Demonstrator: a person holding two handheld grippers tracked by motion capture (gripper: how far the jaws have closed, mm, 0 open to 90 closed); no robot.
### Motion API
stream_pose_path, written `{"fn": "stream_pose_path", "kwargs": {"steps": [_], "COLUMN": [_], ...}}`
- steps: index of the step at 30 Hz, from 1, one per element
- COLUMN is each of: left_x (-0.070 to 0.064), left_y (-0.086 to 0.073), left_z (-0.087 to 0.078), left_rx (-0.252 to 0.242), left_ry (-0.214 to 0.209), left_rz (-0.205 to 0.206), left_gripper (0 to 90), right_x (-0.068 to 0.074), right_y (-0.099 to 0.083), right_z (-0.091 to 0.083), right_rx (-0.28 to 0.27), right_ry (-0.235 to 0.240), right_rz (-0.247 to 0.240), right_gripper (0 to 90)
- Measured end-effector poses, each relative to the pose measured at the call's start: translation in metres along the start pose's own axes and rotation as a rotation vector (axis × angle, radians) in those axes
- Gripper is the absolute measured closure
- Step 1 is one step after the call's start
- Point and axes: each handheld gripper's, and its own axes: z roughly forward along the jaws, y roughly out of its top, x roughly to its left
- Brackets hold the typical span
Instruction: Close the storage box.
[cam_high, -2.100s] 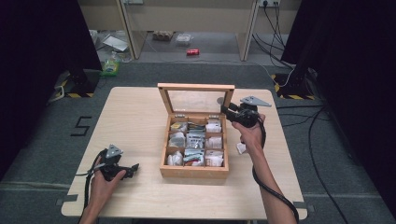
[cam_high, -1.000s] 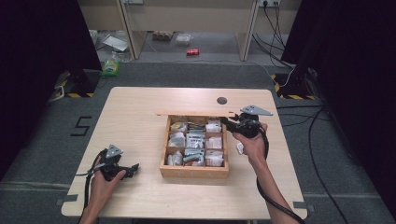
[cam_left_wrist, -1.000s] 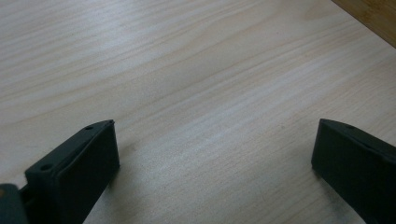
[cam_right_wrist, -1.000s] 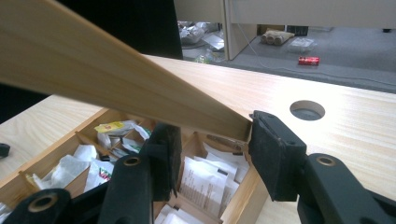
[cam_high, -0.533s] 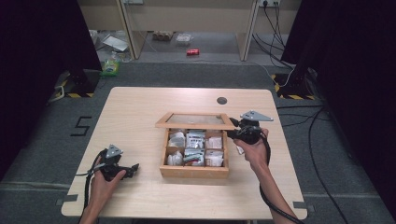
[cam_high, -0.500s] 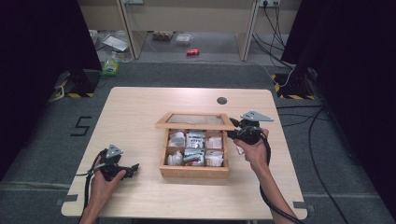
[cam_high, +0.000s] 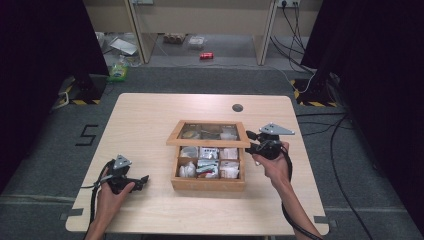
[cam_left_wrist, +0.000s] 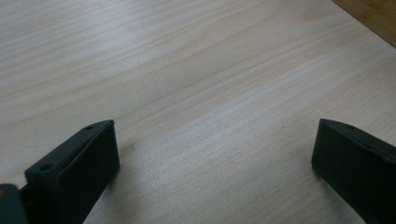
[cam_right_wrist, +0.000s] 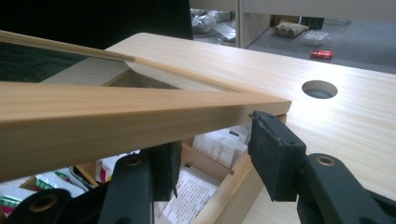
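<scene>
Swinging down from upright, rigid glass-paned lid (cam_high: 208, 133) is closing, right claw (cam_right_wrist: 212, 156) pinching its corner; left claw (cam_left_wrist: 212, 163) gaping idle.

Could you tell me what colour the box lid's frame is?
Light wood, best seen in the right gripper view: lid.

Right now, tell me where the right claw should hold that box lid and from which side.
Hold the lid by its front frame rail at the right corner, coming in from the box's right side. The right claw already straddles that thin, straight rail, which overhangs the open compartments and leaves room for one jaw beneath.
</scene>
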Motion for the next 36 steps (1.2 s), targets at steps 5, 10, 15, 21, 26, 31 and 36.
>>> {"fn": "stream_pose_path", "kwargs": {"steps": [5,10,15,21,26,31,36], "left_x": [0.0,0.0,0.0,0.0,0.0,0.0,0.0], "left_y": [0.0,0.0,0.0,0.0,0.0,0.0,0.0], "left_z": [0.0,0.0,0.0,0.0,0.0,0.0,0.0], "left_rx": [-0.001,-0.001,-0.001,-0.001,-0.001,-0.001,-0.001], "left_ry": [0.0,0.0,0.0,0.0,0.0,0.0,0.0], "left_rz": [0.0,0.0,0.0,0.0,0.0,0.0,0.0], "left_gripper": [0.1,0.1,0.1,0.1,0.1,0.1,0.1], "right_x": [0.002,0.002,0.003,0.004,0.005,0.006,0.006], "right_y": [-0.004,-0.007,-0.011,-0.014,-0.017,-0.022,-0.024], "right_z": [-0.001,-0.002,-0.004,-0.006,-0.006,-0.006,-0.005], "right_rx": [0.0,0.0,0.0,0.009,0.021,0.03,0.034], "right_ry": [0.005,0.01,0.017,0.021,0.018,0.016,0.014], "right_rz": [0.0,-0.005,-0.003,0.002,0.011,0.007,-0.009], "right_gripper": [54.5,54.6,54.6,54.5,54.5,54.5,54.5]}}
